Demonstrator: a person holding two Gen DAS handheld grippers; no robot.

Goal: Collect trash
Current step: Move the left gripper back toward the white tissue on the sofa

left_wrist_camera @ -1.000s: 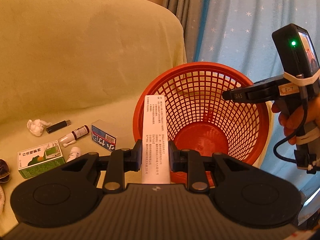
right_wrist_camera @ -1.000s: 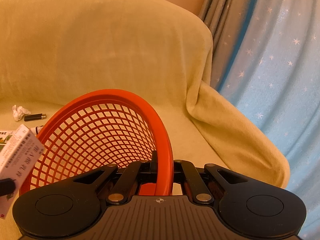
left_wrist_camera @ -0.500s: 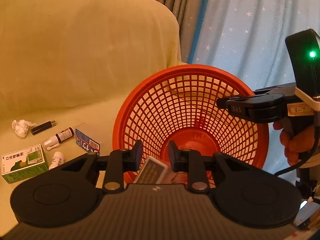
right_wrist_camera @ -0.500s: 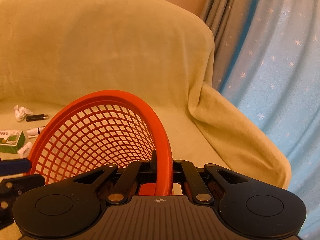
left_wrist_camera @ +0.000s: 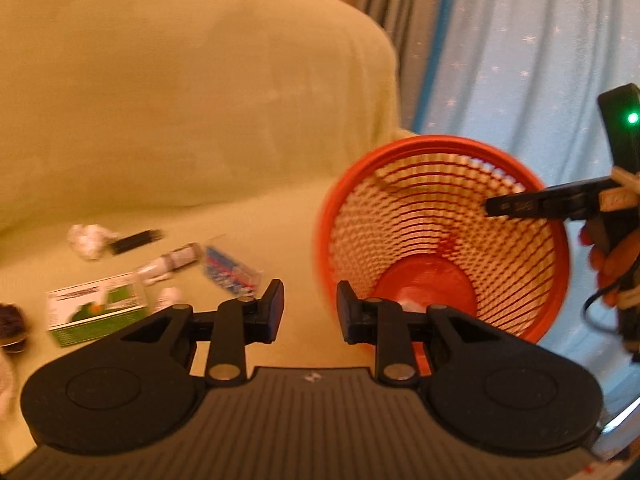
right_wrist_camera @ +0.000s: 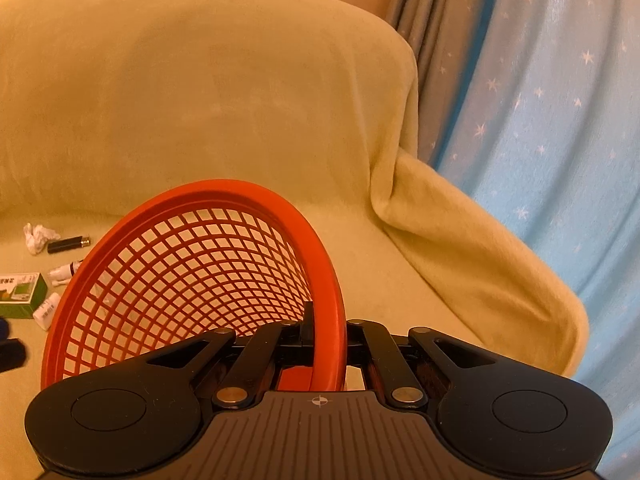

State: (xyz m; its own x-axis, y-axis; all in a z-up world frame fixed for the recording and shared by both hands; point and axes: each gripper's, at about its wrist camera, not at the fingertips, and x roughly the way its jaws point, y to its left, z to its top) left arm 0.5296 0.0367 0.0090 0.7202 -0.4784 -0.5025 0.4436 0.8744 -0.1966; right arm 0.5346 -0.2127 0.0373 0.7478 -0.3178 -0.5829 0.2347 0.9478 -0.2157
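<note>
Trash (left_wrist_camera: pixel 94 312) on sofa left of empty, parted left tongs (left_wrist_camera: pixel 310 312); right tongs (right_wrist_camera: pixel 326 330) clamping basket rim (right_wrist_camera: pixel 324 280).

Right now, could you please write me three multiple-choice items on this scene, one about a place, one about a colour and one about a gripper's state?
1. Where does the green box lie?
A. inside the basket
B. on the yellow cover, left of the basket
C. in the left gripper

2. What colour is the mesh basket?
A. blue
B. white
C. red

3. How does the right gripper stand?
A. shut on the basket's rim
B. open over the box
C. holding a tissue

Answers: 1 B, it rests on the yellow cover beside the crumpled tissue; 2 C, red rim and lattice; 3 A, its fingers pinch the rim, while the left gripper is open and empty.
</note>
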